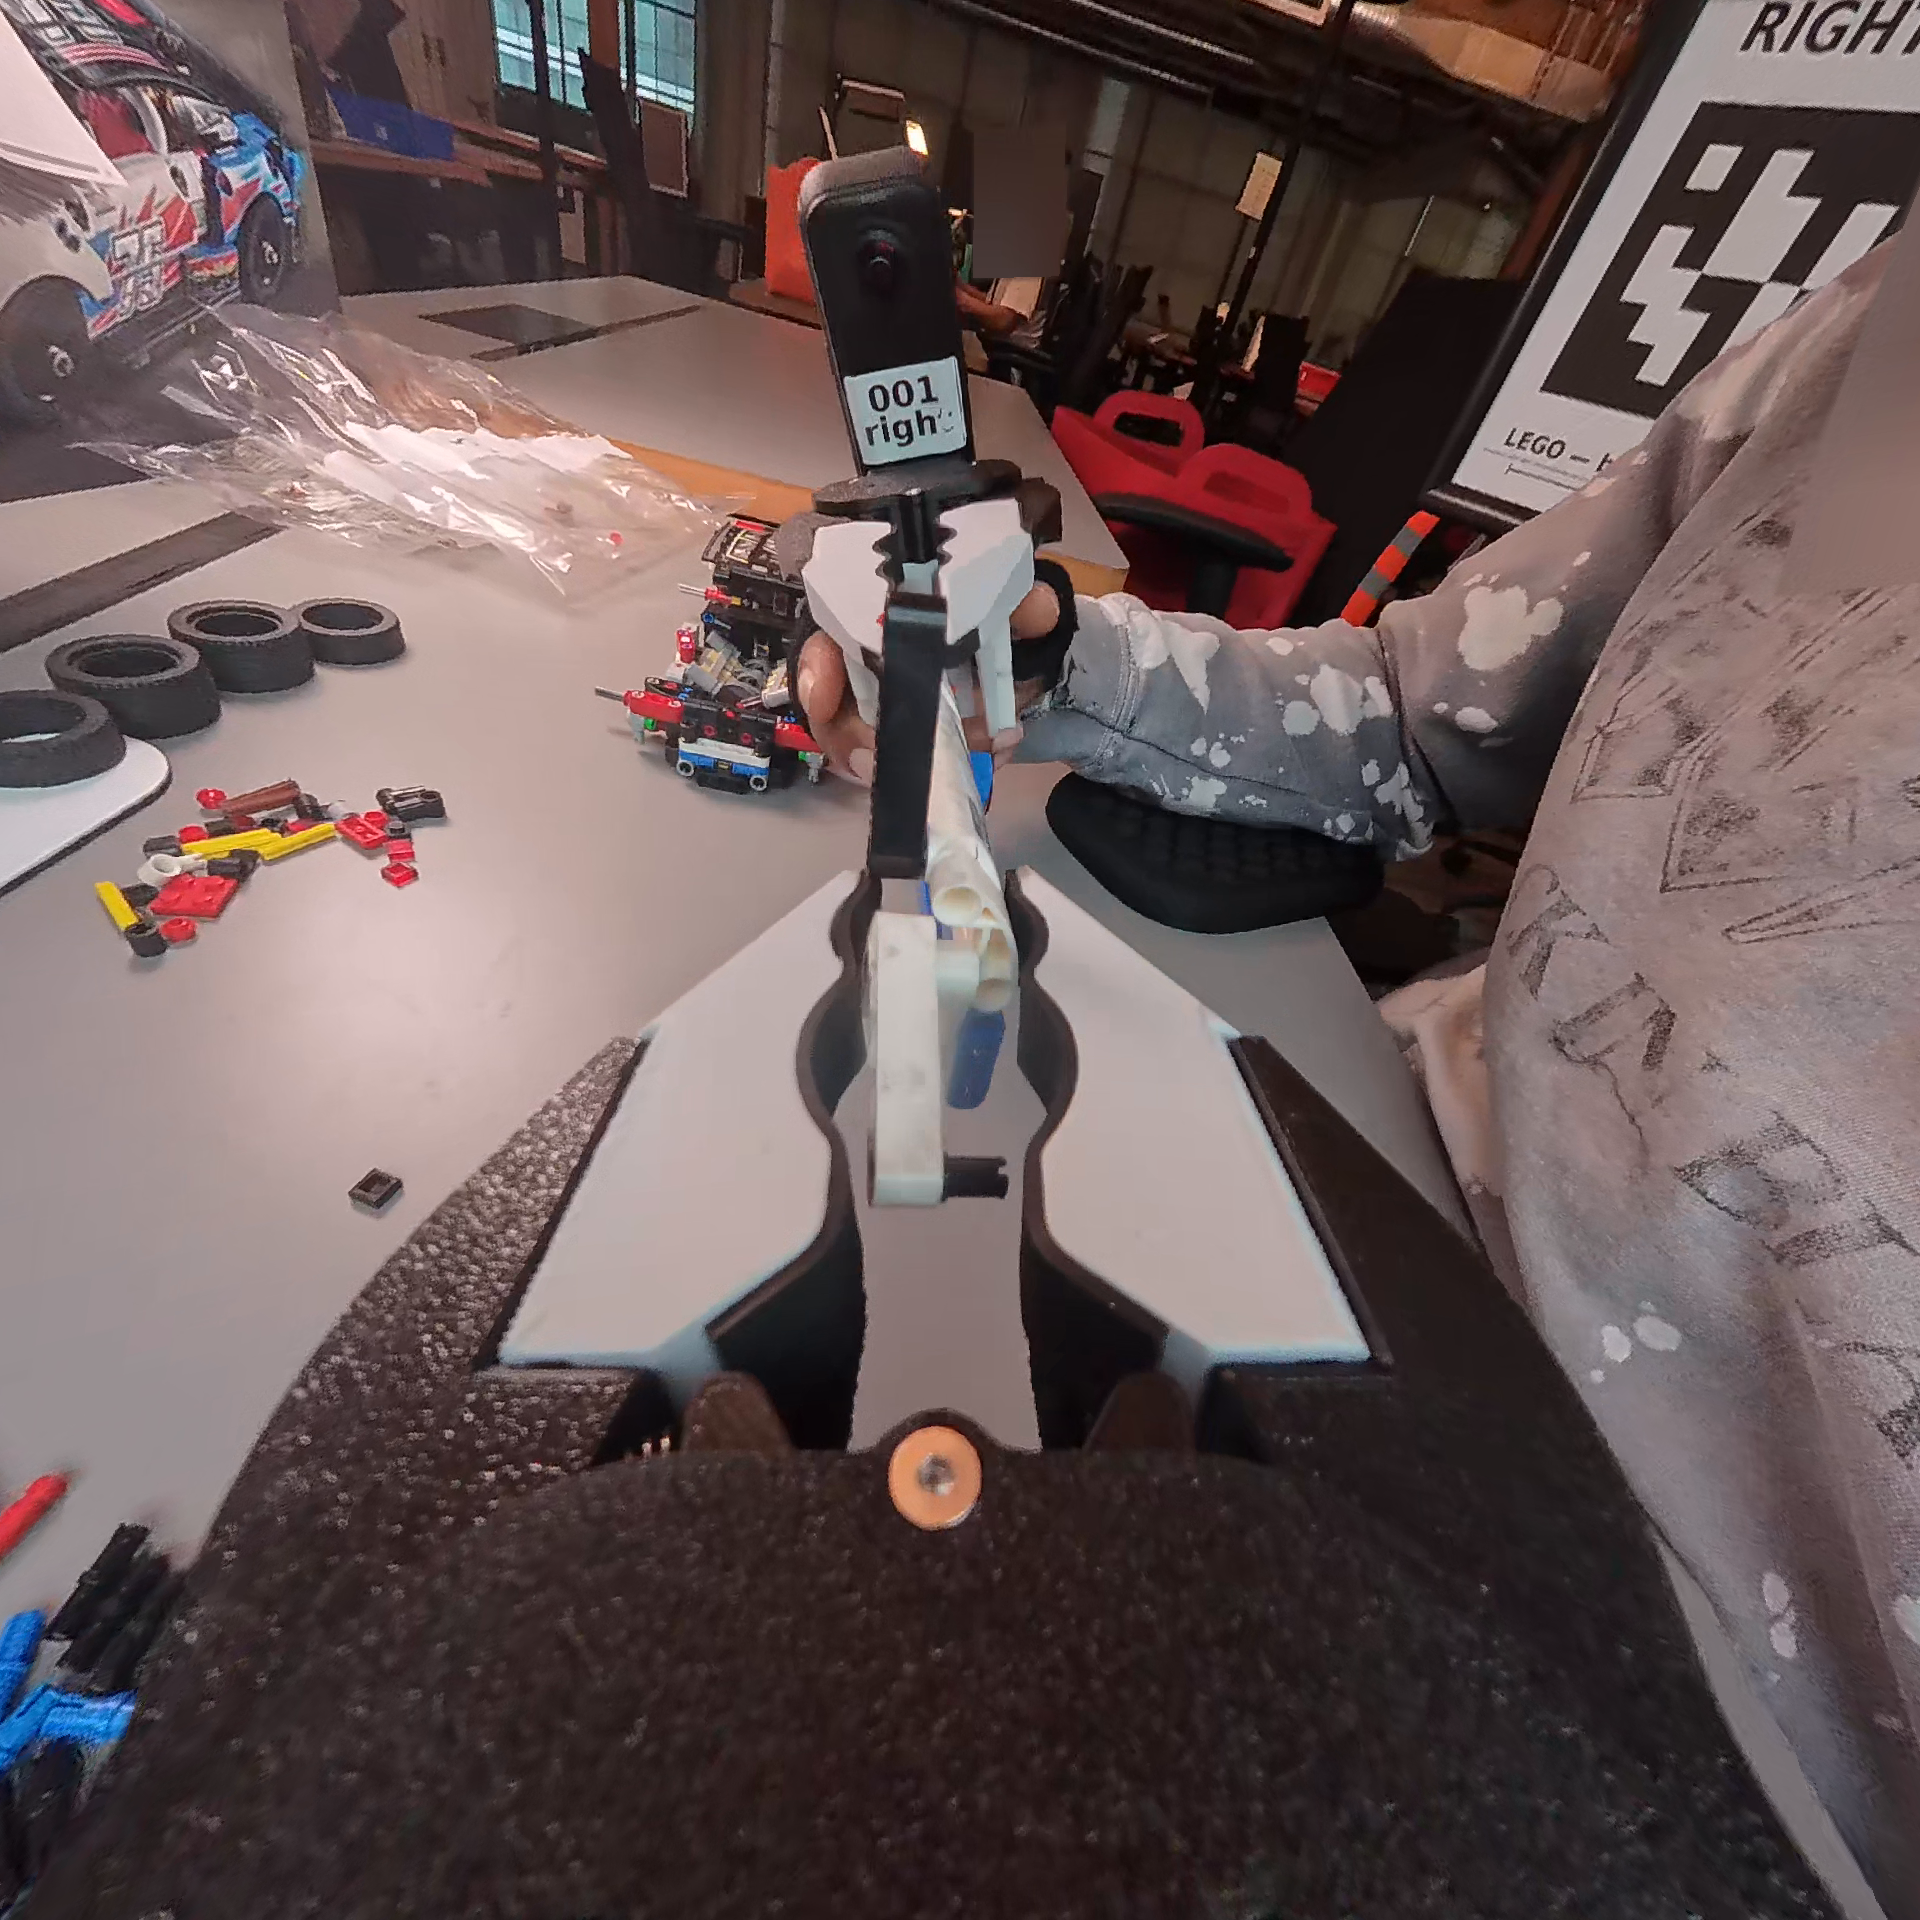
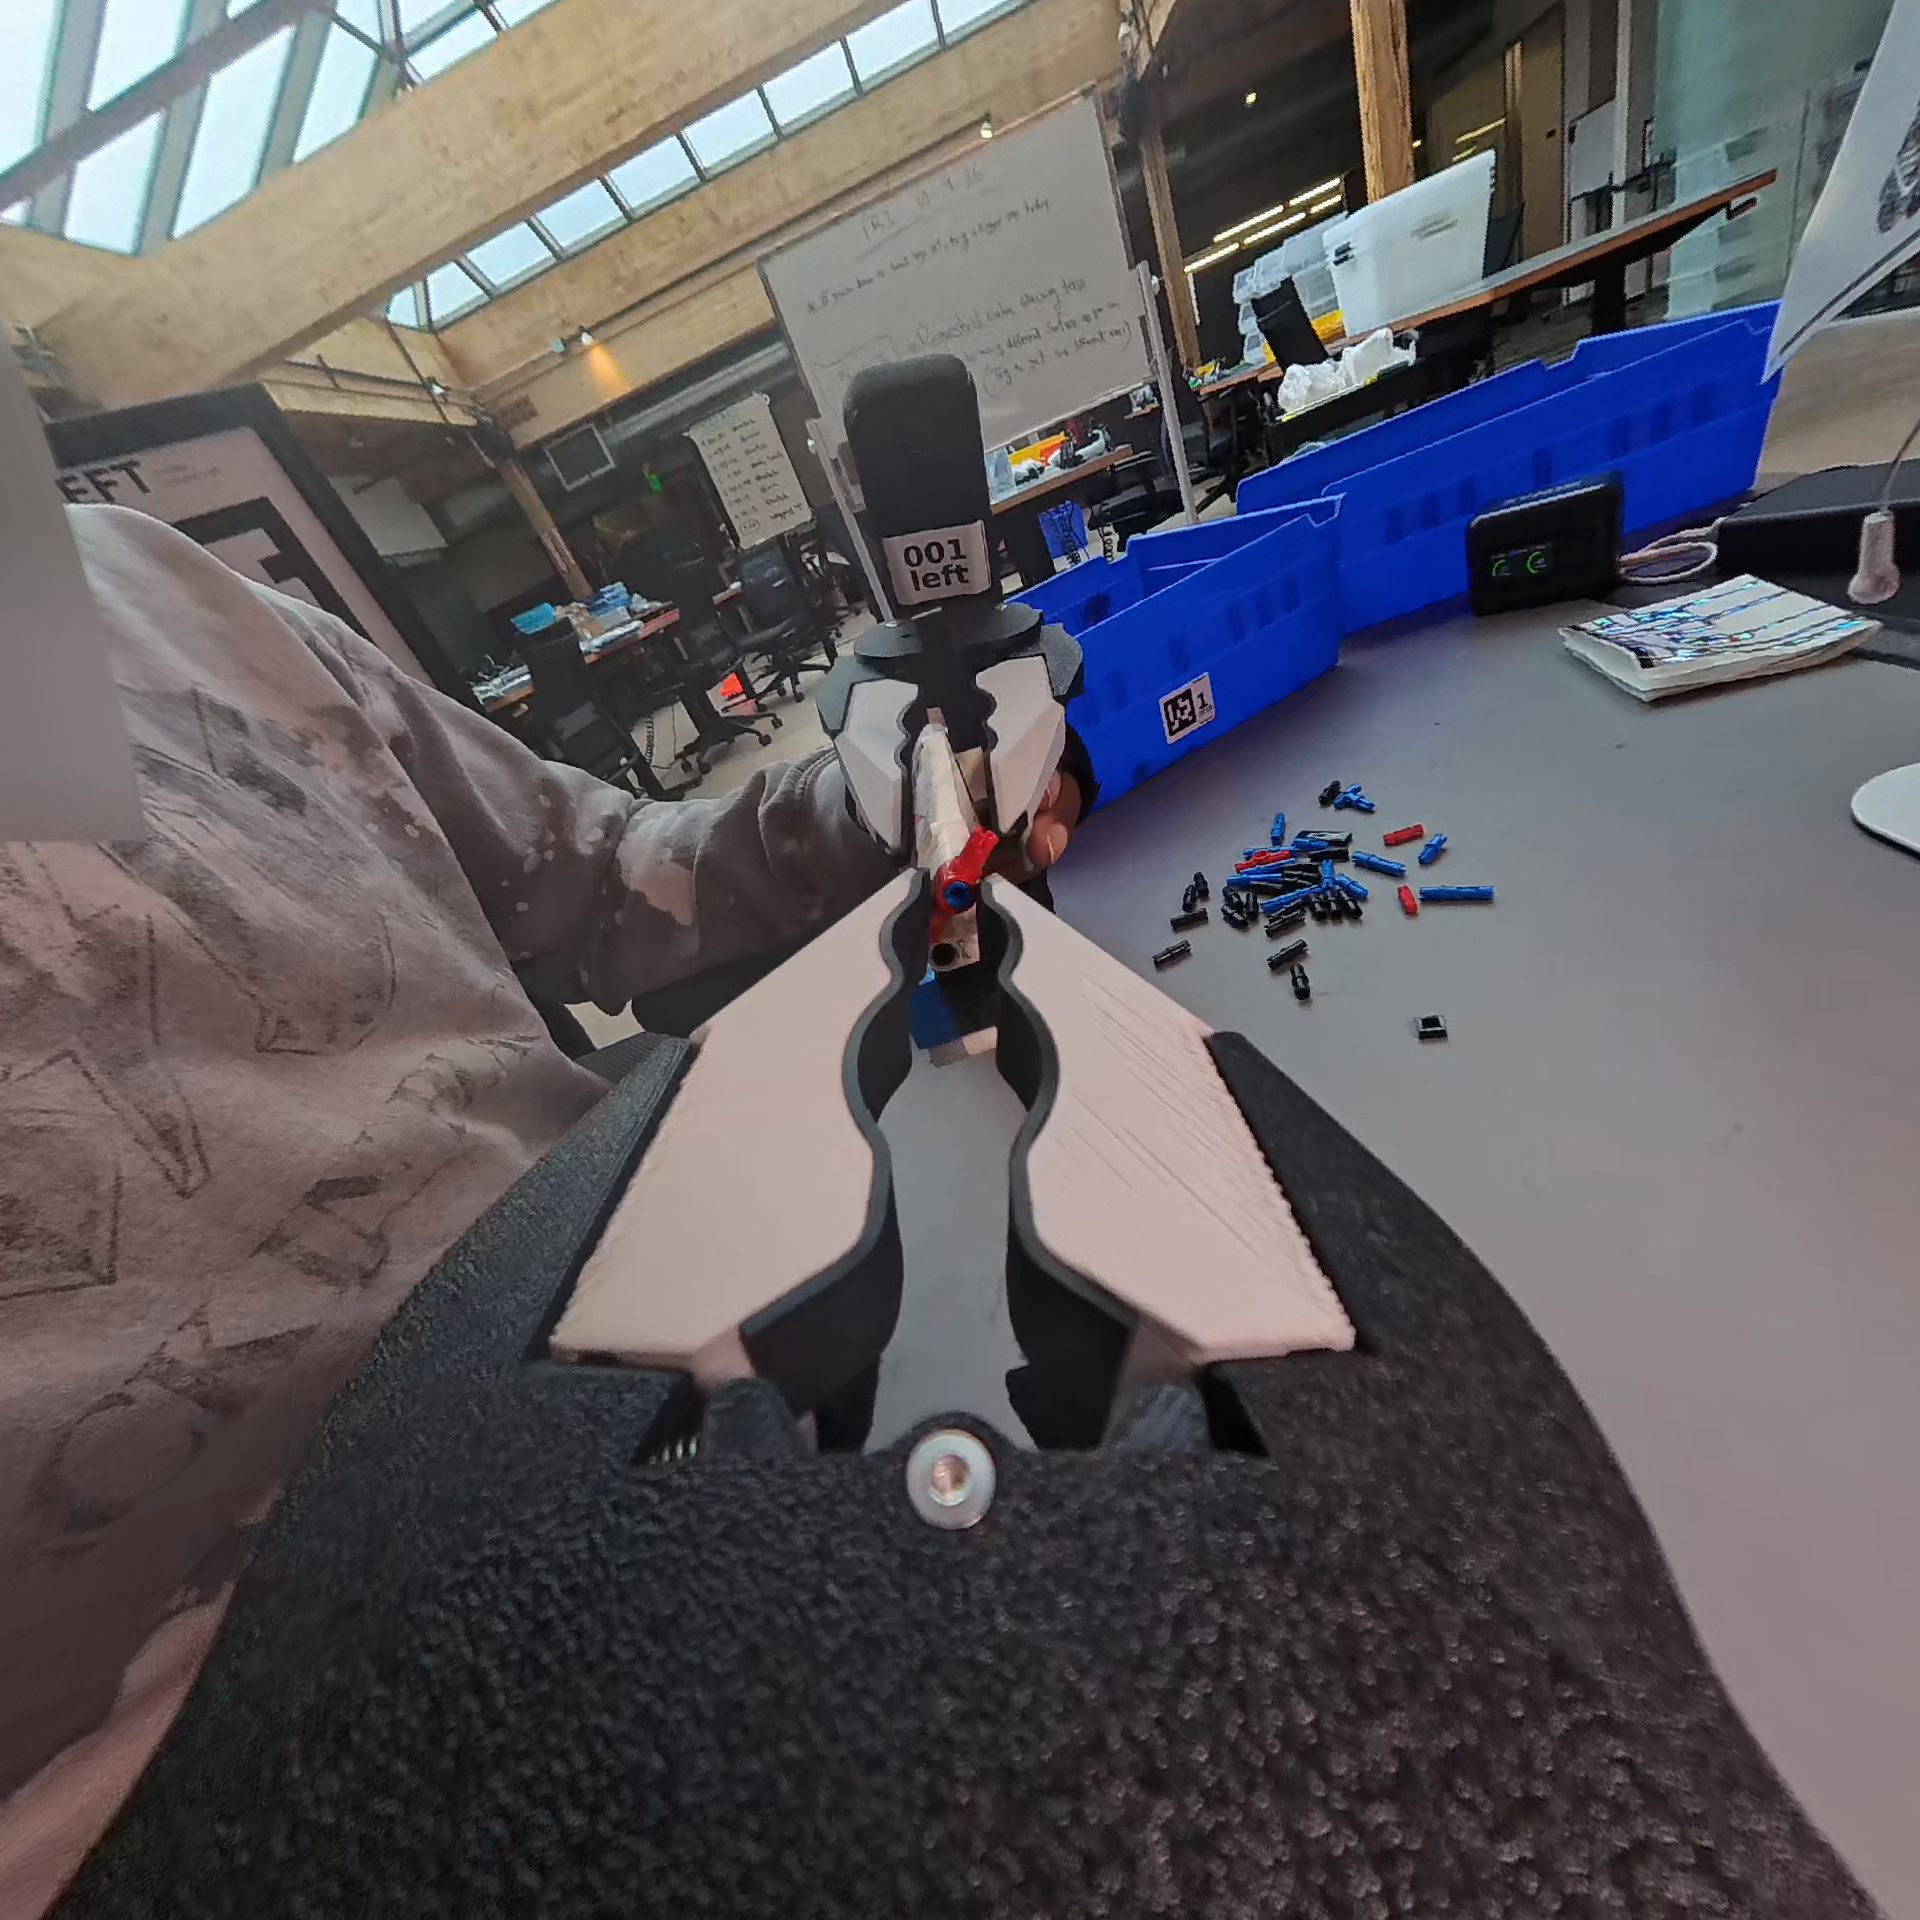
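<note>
My left gripper (image 1: pixel 935 888) and my right gripper (image 2: pixel 951 894) face each other above the grey table (image 1: pixel 436 1018), both shut on one long white brick assembly (image 1: pixel 904 1049). In the left wrist view it has white beams, a blue part (image 1: pixel 977 1049), a black pin and a black beam (image 1: pixel 902 727) running to the right gripper (image 1: pixel 914 608). In the right wrist view the assembly (image 2: pixel 940 800) carries a red piece with a blue pin (image 2: pixel 961 868) and reaches the left gripper (image 2: pixel 951 758). A hand in a spattered grey sleeve (image 1: pixel 1247 707) holds each gripper.
In the left wrist view: several black tyres (image 1: pixel 135 675), loose red, yellow and black bricks (image 1: pixel 270 842), a half-built car chassis (image 1: pixel 727 686), a plastic bag (image 1: pixel 395 436), a small black piece (image 1: pixel 374 1190). In the right wrist view: blue bins (image 2: pixel 1247 623), blue and black pins (image 2: pixel 1309 883), a booklet (image 2: pixel 1714 634). About 7 cm separates my left fingertips from my right.
</note>
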A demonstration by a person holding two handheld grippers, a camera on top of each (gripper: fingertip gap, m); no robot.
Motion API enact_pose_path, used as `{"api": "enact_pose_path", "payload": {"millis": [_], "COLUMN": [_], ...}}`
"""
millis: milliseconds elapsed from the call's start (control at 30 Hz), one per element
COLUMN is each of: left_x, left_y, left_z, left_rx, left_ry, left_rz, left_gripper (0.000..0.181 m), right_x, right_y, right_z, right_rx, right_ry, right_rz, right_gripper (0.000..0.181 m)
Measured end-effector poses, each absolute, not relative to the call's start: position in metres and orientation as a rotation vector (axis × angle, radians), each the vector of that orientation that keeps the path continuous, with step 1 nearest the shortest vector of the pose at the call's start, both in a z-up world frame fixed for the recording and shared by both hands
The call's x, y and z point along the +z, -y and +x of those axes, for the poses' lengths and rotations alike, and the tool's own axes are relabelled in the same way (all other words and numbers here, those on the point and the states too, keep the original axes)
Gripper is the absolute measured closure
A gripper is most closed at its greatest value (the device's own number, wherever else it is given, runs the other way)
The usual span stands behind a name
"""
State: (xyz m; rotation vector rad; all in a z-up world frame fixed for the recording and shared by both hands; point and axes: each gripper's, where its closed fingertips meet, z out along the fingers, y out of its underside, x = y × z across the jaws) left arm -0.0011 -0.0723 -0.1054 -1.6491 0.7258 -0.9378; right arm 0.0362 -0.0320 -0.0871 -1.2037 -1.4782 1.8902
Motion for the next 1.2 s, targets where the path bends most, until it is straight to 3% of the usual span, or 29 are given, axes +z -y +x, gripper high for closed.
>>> {"api": "enact_pose_path", "payload": {"millis": [200,300,433,600,700,800,900,1033,1100,1133,1200], "left_x": [-0.111,-0.107,-0.109,-0.144,-0.149,-0.132,-0.097,-0.045,-0.040,-0.043,-0.045], "left_y": [0.075,0.083,0.089,0.090,0.089,0.080,0.074,0.073,0.071,0.069,0.070], "left_z": [0.000,-0.007,-0.002,0.035,0.042,0.037,0.028,0.010,0.012,0.017,0.025], "left_rx": [-0.906,-0.954,-0.901,-0.787,-0.784,-0.778,-0.914,-1.139,-1.181,-1.165,-1.137], "left_ry": [-0.761,-0.763,-0.801,-0.943,-0.950,-0.868,-0.689,-0.400,-0.304,-0.282,-0.299], "left_rz": [-1.686,-1.722,-1.778,-1.900,-1.899,-1.817,-1.655,-1.316,-1.245,-1.240,-1.240], "left_gripper": [0.157,0.135,0.133,0.146,0.170,0.172,0.172,0.173,0.173,0.173,0.173], "right_x": [-0.088,-0.105,-0.122,-0.120,-0.116,-0.096,-0.070,-0.074,-0.079,-0.079,-0.082], "right_y": [0.037,0.044,0.059,0.080,0.087,0.079,0.056,0.056,0.073,0.081,0.086], "right_z": [0.039,0.035,0.029,0.025,0.025,0.019,0.019,0.018,0.015,0.016,0.020], "right_rx": [1.879,1.756,1.706,1.669,1.654,1.678,1.756,1.835,1.865,1.877,1.882], "right_ry": [1.530,1.646,1.749,1.797,1.802,1.649,1.422,1.415,1.464,1.493,1.551], "right_rz": [-1.179,-1.213,-1.228,-1.162,-1.123,-1.084,-1.084,-1.118,-1.099,-1.066,-1.061], "right_gripper": [0.175,0.175,0.175,0.175,0.175,0.174,0.136,0.122,0.128,0.151,0.169]}}
